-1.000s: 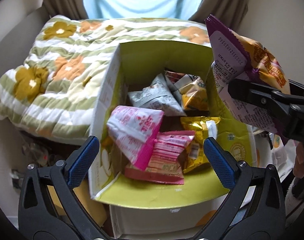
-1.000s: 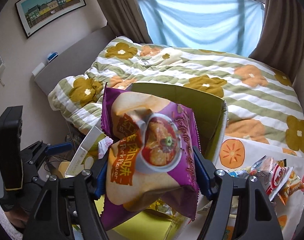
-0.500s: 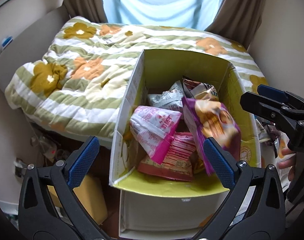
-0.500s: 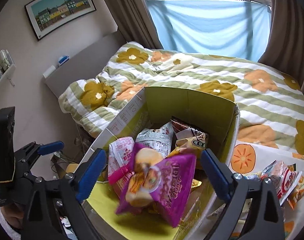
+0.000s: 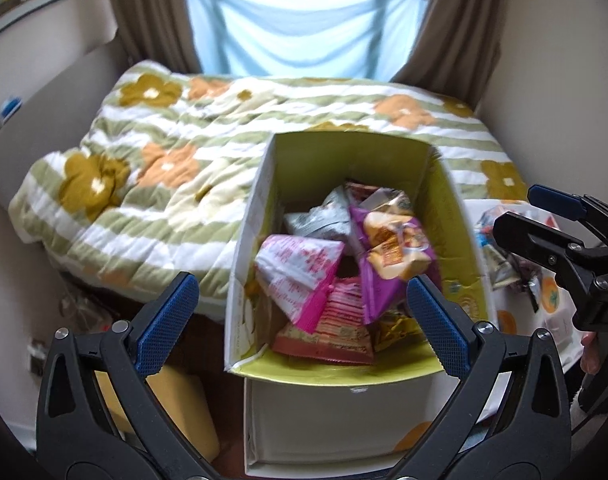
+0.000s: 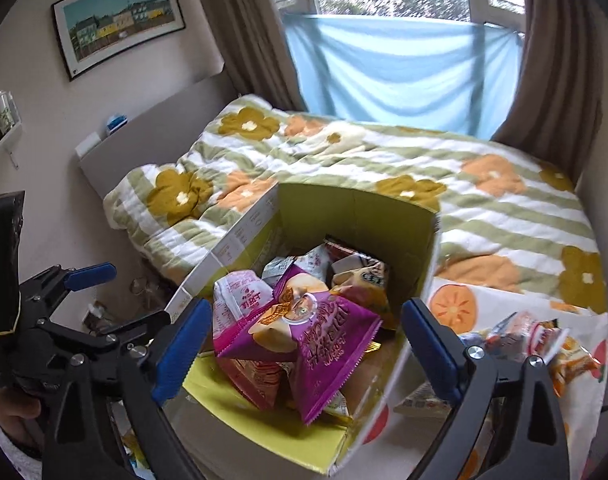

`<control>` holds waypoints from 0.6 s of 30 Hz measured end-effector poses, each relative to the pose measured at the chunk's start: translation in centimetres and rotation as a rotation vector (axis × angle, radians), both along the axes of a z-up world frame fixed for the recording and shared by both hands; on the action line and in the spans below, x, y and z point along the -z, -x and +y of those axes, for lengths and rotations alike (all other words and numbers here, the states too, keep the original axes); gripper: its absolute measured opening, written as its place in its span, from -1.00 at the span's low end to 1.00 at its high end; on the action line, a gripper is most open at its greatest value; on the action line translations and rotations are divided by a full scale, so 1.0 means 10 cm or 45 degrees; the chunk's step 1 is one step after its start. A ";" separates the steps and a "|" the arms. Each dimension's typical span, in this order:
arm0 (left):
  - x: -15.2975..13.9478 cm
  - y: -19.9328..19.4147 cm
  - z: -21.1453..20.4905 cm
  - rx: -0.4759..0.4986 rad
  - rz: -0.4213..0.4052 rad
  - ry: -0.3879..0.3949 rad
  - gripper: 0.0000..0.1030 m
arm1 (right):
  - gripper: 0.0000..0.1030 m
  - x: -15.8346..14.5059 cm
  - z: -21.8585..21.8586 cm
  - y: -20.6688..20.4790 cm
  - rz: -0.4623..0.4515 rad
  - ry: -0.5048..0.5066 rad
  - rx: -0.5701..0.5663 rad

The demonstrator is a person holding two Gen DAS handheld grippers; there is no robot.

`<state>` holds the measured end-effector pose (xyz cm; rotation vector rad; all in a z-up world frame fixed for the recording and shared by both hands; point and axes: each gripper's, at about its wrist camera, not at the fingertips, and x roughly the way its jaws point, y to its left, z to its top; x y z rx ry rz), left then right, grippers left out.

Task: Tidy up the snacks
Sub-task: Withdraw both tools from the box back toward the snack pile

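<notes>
1. The step in hand looks like the gap between one drop and the next pick. The purple crinkly foil snack bag [image 6: 304, 344] lies loose on top of the pile inside the open yellow-green cardboard box [image 6: 356, 216], on the box's right side, leaning on a pink-and-white plastic packet [image 6: 239, 300].
2. The right gripper [image 6: 304, 350] hangs over the near edge of the box with its blue-padded jaws spread wide. The purple bag shows between them from this view, but the pads press on nothing.
3. The left gripper [image 5: 304, 322] is also spread wide and empty, near the box's front rim.
4. More loose snack packets [image 6: 536, 336] lie to the right on the white cloth with orange fruit print [image 6: 452, 306], just beside the box.
5. The next move probably calls for swinging the right gripper to that heap and closing on one packet.
</notes>
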<state>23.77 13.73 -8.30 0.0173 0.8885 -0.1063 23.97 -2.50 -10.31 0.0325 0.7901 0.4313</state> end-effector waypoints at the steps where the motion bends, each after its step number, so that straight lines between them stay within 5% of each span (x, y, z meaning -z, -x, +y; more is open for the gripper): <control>1: -0.02 0.01 -0.02 0.015 -0.012 0.000 1.00 | 0.83 -0.03 -0.03 0.05 -0.014 -0.004 0.020; 11: -0.17 0.15 -0.56 0.217 -0.094 -0.002 1.00 | 0.83 -0.17 -0.65 0.51 -0.043 0.049 0.252; 18: -0.23 0.25 -1.44 0.397 -0.112 -0.018 1.00 | 0.83 -0.15 -1.45 0.93 -0.088 0.154 0.459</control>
